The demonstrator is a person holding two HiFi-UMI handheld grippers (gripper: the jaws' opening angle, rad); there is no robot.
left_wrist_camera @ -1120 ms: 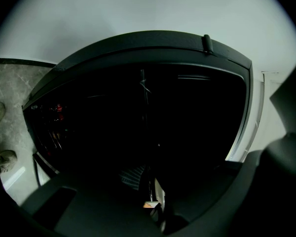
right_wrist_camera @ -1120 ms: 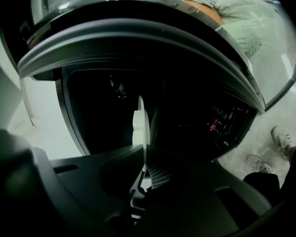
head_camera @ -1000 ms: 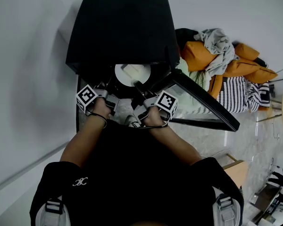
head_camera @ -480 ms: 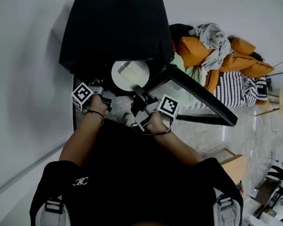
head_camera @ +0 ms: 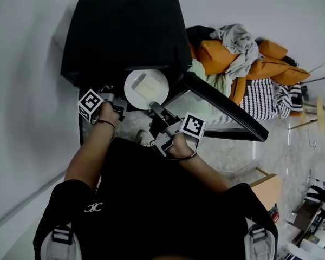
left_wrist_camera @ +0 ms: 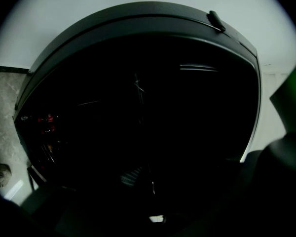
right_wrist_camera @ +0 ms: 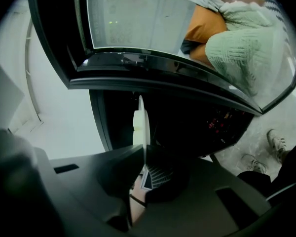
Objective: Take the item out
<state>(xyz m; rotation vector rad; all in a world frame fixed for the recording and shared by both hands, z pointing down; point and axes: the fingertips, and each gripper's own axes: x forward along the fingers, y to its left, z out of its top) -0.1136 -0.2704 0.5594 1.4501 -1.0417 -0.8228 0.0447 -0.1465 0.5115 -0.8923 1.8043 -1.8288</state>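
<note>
A white plate point(head_camera: 146, 88) carrying a pale flat item point(head_camera: 143, 85) hangs just in front of the black oven point(head_camera: 124, 31), whose glass door point(head_camera: 222, 110) stands swung open to the right. My right gripper point(head_camera: 156, 108) is shut on the plate's near right rim. In the right gripper view the plate point(right_wrist_camera: 140, 122) stands edge-on, pinched between the jaws of that gripper point(right_wrist_camera: 143, 157). My left gripper point(head_camera: 121, 103) is at the plate's left rim. The left gripper view is very dark. It faces the oven's cavity point(left_wrist_camera: 138, 48), and a thin edge runs between the jaws of the left gripper point(left_wrist_camera: 145, 181).
A heap of clothes and orange cushions point(head_camera: 244, 58) lies right of the oven, with striped fabric point(head_camera: 271, 99) behind the door. A white wall point(head_camera: 27, 91) closes the left side. A wooden box point(head_camera: 265, 191) stands on the marble floor at lower right.
The plate has come further out of the oven's mouth toward me, and more of it shows. Both grippers moved back with it.
</note>
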